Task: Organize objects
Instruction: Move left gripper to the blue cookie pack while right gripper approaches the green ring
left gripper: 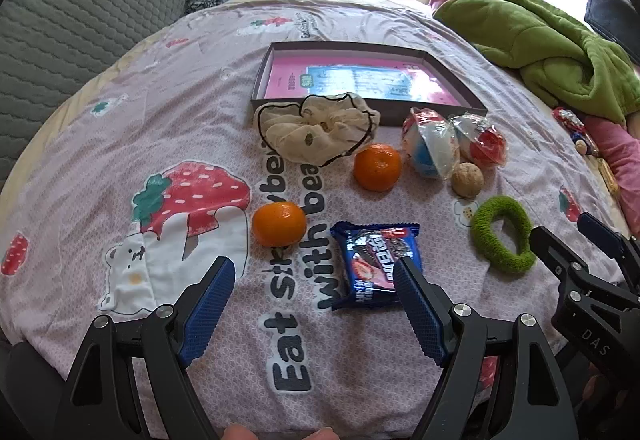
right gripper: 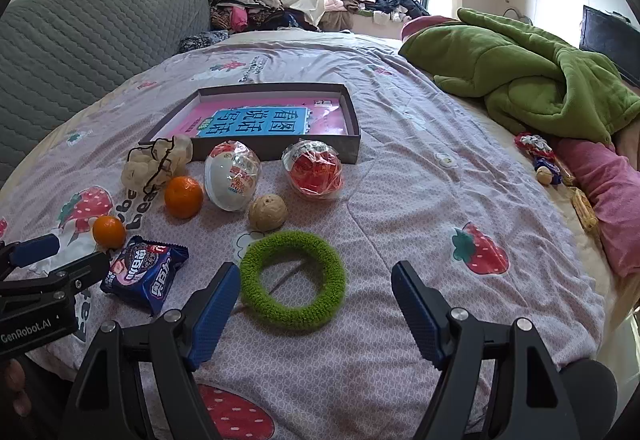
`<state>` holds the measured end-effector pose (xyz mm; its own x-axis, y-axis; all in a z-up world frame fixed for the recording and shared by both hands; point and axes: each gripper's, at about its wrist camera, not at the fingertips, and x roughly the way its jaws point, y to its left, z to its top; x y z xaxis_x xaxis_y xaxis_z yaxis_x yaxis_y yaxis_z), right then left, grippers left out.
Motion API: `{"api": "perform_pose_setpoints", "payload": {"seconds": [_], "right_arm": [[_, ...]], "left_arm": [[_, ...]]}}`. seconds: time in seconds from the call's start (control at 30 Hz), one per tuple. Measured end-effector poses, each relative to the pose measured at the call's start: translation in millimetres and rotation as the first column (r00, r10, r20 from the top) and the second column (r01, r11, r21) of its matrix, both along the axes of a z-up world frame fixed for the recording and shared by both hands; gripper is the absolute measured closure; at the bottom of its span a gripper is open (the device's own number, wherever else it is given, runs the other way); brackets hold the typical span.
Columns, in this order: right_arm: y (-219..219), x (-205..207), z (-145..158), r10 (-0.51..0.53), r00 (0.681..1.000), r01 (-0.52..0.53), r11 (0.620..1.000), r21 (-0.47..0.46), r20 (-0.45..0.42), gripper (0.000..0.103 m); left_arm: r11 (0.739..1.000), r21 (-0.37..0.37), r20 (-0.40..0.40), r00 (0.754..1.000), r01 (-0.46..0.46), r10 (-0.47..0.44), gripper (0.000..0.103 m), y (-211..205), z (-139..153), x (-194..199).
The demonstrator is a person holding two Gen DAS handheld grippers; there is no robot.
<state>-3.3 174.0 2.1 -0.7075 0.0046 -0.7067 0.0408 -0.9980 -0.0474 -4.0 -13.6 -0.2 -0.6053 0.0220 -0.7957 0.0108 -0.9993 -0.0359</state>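
In the left wrist view the left gripper (left gripper: 314,294) hangs empty, fingers wide apart, over the near edge of the biscuit packet (left gripper: 374,266); lower it squarely so both pads straddle the packet before closing. In the right wrist view the right gripper (right gripper: 316,294), fingers also spread and empty, hovers at the green hair band (right gripper: 293,280), with the open box (right gripper: 256,118) far behind; pinch one side of the ring, not its hole.

Bare bedspread (right gripper: 400,200) right of green ring (right gripper: 293,280): open passage toward box (right gripper: 352,120). Front edge of box blocked by scrunchie (left gripper: 320,128), two wrapped eggs (right gripper: 232,180), oranges (left gripper: 377,167), walnut (right gripper: 267,212). Snack packet (left gripper: 374,264) set just beside left fingers (left gripper: 420,316). Far right side obstructed by green blanket (right gripper: 540,80).
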Motion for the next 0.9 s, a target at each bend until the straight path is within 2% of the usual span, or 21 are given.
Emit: {"api": "perform_pose_setpoints", "payload": {"seconds": [0.33,0.6,0.77,0.83,0.9], "right_arm": [[1.6,-6.4,-7.4,0.011,1.000,-0.011,1.000,-0.004,0.022,0.026],[9.0,-11.7,-12.8,0.003,0.999,-0.003,1.000,-0.007,0.043,0.026],[10.0,-14.7,-18.1,0.012,0.998,-0.012,1.000,-0.002,0.060,0.026],[9.7,-16.2,-20.1,0.018,0.998,-0.018,1.000,-0.002,0.064,0.026],[10.3,-18.6,-22.7,0.019,0.997,-0.019,1.000,-0.001,0.071,0.026]], "left_arm": [[1.000,0.024,0.005,1.000,-0.012,0.012,0.021,-12.1,-10.6,-9.6],[0.996,0.070,0.031,0.998,0.047,-0.049,0.021,4.5,-12.0,-5.8],[0.996,0.049,0.054,0.996,0.074,-0.076,0.021,16.8,-17.0,-6.5],[0.996,0.049,0.028,0.996,0.078,-0.079,0.021,20.1,-18.9,-8.4],[0.997,0.035,0.040,0.996,0.075,-0.077,0.021,22.3,-20.8,-11.2]]}}
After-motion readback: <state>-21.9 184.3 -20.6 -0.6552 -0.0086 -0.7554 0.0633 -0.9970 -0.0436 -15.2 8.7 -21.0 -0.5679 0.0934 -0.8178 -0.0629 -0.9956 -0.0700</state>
